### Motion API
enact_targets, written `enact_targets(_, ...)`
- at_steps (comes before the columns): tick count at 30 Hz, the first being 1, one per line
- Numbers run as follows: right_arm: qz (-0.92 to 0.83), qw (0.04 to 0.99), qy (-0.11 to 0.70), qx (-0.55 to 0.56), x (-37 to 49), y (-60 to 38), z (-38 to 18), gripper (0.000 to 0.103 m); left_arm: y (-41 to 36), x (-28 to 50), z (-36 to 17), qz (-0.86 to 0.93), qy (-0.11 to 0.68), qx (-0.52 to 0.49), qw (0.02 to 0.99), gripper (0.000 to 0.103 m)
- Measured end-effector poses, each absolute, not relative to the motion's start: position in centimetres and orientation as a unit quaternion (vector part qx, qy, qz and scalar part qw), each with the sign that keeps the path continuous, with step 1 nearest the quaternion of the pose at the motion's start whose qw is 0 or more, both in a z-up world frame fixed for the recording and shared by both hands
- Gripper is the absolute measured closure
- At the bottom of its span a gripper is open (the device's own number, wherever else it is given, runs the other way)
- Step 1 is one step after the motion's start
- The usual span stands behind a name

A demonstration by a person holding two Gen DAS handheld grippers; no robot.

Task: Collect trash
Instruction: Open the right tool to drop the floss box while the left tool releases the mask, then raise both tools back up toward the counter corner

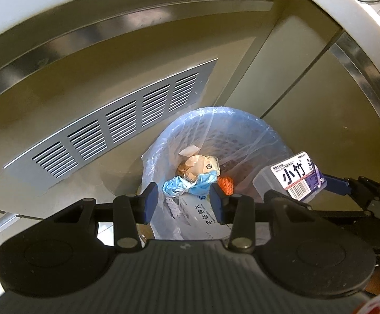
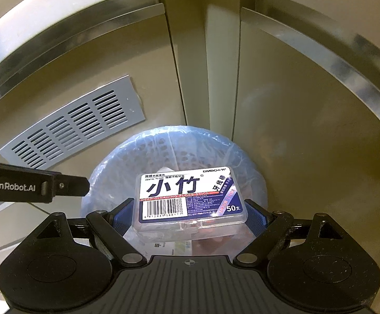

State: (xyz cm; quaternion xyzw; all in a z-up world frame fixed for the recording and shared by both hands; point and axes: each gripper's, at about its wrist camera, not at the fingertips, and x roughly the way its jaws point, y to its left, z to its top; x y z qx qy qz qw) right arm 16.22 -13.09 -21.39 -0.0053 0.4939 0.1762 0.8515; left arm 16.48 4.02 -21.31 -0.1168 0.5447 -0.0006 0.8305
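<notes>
A round bin (image 1: 216, 112) lined with a clear blue bag stands on the floor against a steel cabinet. Inside lie a crumpled blue mask (image 1: 187, 185), a brown paper wrapper (image 1: 200, 166), something orange (image 1: 226, 184) and a white printed box (image 1: 200, 212). My left gripper (image 1: 183, 204) hovers over the bin, open, with nothing between its fingers. My right gripper (image 2: 190, 217) is shut on a clear plastic floss-stick box (image 2: 190, 198), held flat above the bin (image 2: 179, 130). The left wrist view shows that box (image 1: 292, 178) at the right, over the bin's rim.
Steel cabinet doors rise behind the bin, with a grey vent grille (image 1: 106, 128) (image 2: 69, 133) to its left. A white countertop edge (image 1: 347, 7) overhangs above. One finger of the left gripper (image 2: 72, 187) reaches in from the left of the right wrist view.
</notes>
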Motion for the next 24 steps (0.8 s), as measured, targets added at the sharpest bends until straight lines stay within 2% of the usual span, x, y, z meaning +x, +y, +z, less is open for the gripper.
enact_targets(5, 0.169, 0.856, 0.488, 0.019, 16.4, -13.3, -21.8, 0.016, 4.3, 16.2, -21.5, 0.002, 0.546, -0.116, 0.830, 0.064)
enact_targets(24, 0.163, 0.863, 0.478, 0.003, 15.5, -13.2, -20.6, 0.016, 4.6, 15.0, -20.5, 0.000, 0.536, -0.113, 0.836, 0.064)
